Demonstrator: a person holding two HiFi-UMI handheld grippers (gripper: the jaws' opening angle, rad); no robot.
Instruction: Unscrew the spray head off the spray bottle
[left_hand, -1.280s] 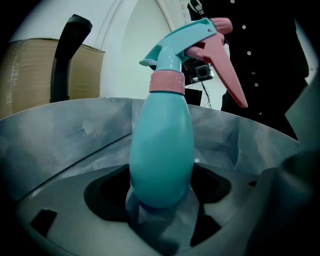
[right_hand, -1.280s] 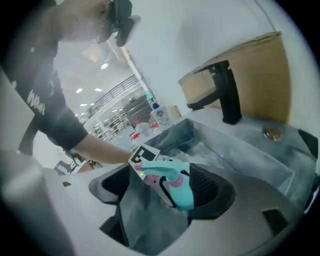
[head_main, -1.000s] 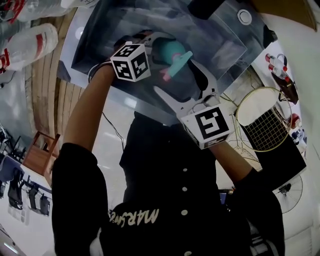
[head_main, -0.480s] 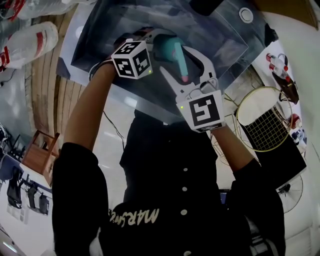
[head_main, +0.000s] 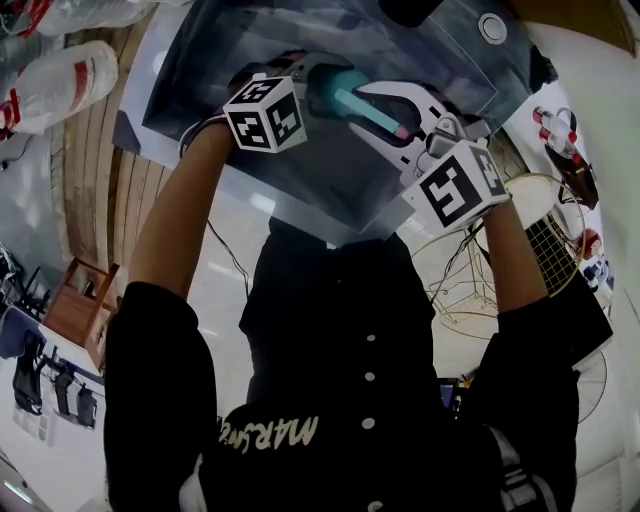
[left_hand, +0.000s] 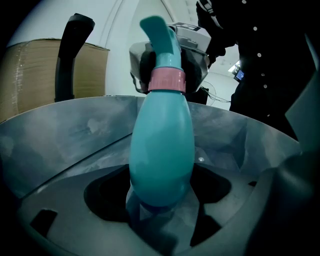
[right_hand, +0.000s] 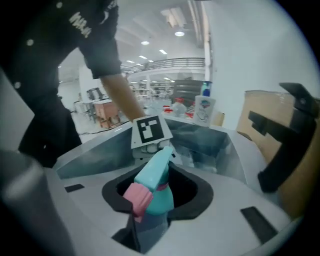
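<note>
The teal plastic spray bottle (left_hand: 162, 145) was clamped by the left tool (left_hand: 160, 197); the right tool (right_hand: 150, 202), just closed on its pink-tipped spray head (right_hand: 155, 172), was best twisted about the pink neck collar (left_hand: 167, 80).

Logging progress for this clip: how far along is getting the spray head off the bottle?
Done: the left hand-held gripper clamps the bottle. In hand: the right hand-held gripper, whose jaws have just been closing, grips the spray head. Left: the pink collar sits on the neck, so the head is not yet off.
</note>
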